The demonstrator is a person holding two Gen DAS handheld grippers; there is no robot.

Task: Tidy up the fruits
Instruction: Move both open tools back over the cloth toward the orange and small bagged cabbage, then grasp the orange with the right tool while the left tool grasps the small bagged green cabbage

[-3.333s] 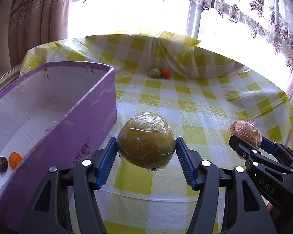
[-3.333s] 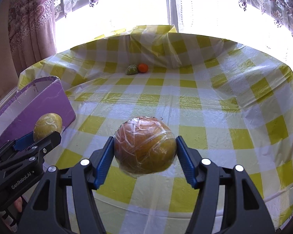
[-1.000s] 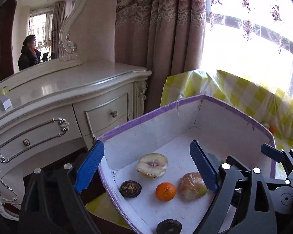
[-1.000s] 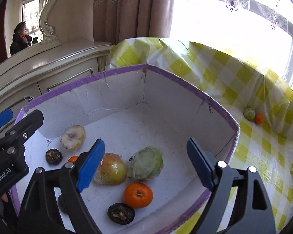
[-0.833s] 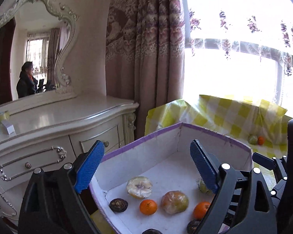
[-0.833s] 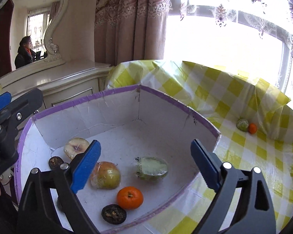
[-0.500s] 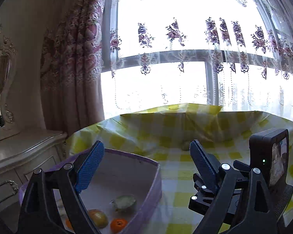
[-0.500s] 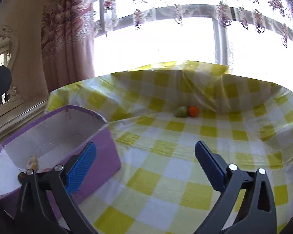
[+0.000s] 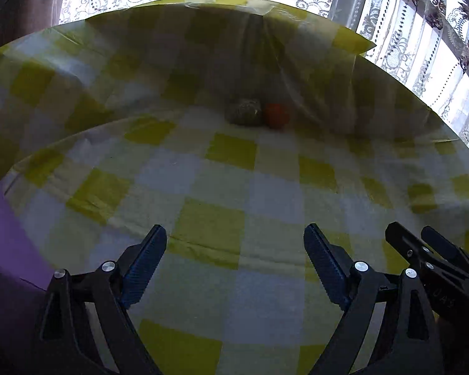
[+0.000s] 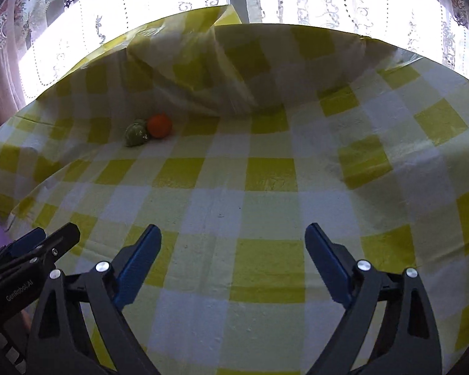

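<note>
While both tongs — left point(image 9: 234, 262), right point(image 10: 233, 261) — gape empty, they hover level.

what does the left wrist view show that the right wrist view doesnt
Only the left wrist view shows the purple box wall filling its left edge, plus the right tongs from the side. Only the right wrist view shows the left tongs from the side and a tiny purple sliver. Both show open, empty tongs over the yellow checked tablecloth, and a green fruit touching an orange fruit at the far edge.

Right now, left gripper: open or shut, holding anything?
Open and empty. In the left wrist view the left gripper has its blue pads spread wide, with only the checked tablecloth showing between them.
</note>
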